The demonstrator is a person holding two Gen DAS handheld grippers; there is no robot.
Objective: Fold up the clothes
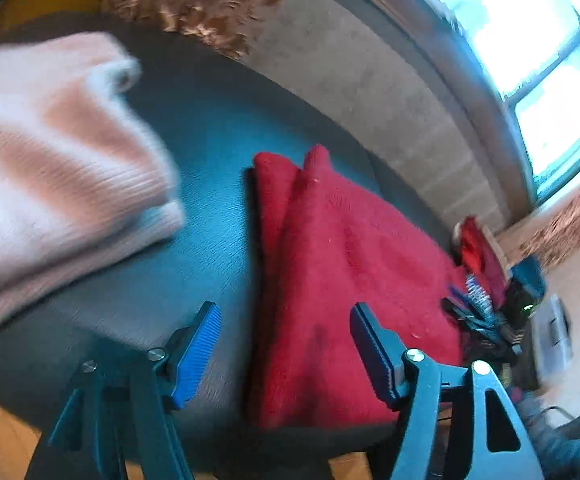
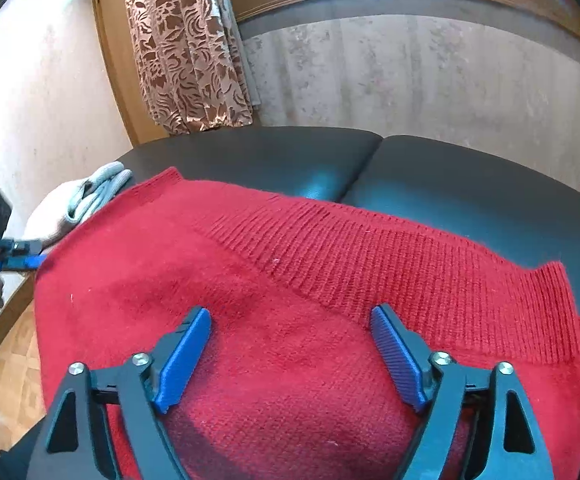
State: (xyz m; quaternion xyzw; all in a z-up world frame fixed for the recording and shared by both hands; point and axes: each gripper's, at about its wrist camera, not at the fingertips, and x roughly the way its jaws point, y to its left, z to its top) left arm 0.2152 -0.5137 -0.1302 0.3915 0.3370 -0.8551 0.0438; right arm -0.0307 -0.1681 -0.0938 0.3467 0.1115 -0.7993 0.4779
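Hovering with jaws spread and empty, the right gripper (image 2: 290,354) sits directly over the red sweater (image 2: 250,280), whose ribbed hem (image 2: 410,264) runs crosswise just ahead. The left gripper (image 1: 286,350), likewise apart and empty, stands at the sweater's side edge on the dark cushion (image 1: 210,128); the right appears nearer.

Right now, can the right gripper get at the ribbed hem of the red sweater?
Probably yes. The right gripper is open just above the red sweater, and the ribbed hem lies uncovered right ahead of its fingertips on the dark cushion.
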